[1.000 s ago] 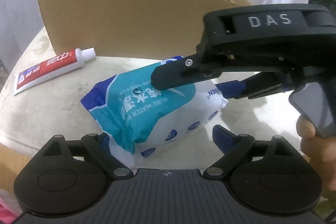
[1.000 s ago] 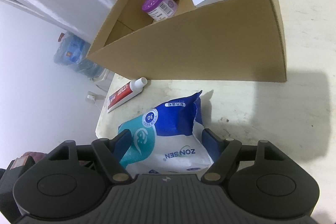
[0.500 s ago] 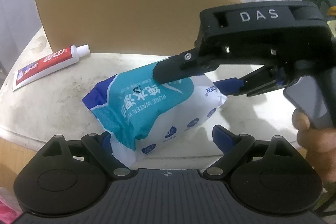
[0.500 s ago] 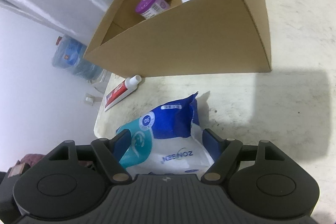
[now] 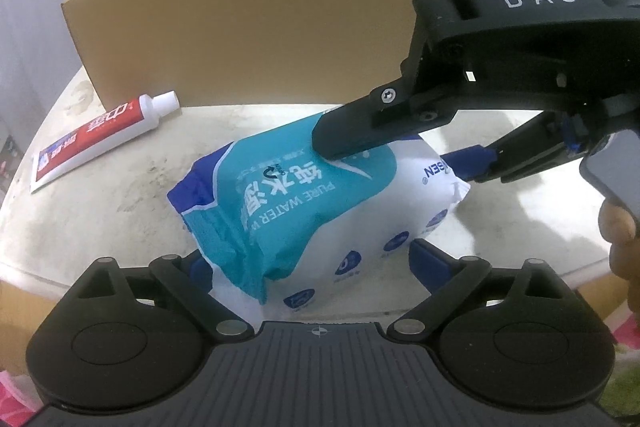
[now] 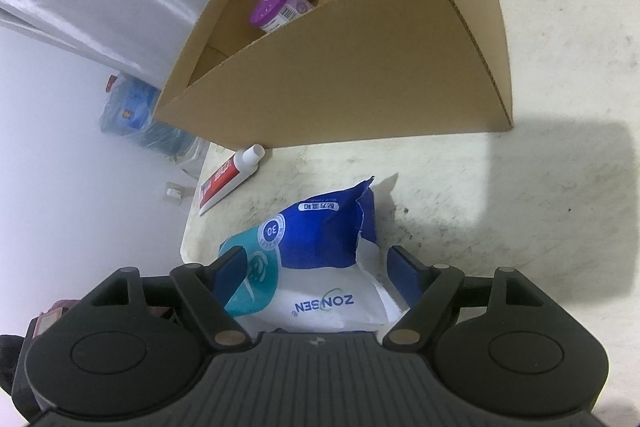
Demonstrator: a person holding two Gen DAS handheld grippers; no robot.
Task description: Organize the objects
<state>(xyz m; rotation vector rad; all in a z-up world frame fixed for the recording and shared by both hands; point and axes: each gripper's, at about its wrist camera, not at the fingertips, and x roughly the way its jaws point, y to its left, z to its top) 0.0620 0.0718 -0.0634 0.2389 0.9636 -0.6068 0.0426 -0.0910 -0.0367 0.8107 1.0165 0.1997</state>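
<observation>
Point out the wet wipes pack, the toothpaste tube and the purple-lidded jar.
Wet wipes pack (image 5: 304,211), left wrist view, teal front.
Toothpaste tube (image 5: 100,131), left wrist view, red label.
Purple-lidded jar (image 6: 274,5), right wrist view, lid.

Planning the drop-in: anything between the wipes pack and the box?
Bare table between wipes pack and box; toothpaste lies off to one side. Right wrist view.

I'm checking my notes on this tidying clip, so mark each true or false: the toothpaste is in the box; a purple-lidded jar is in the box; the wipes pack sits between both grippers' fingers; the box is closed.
1. The toothpaste tube is in the cardboard box. False: it lies on the table beside the box.
2. A purple-lidded jar is in the box. True.
3. The wipes pack sits between the fingers of the left gripper and the right gripper. True.
4. The box is closed. False: its top is open.
</observation>
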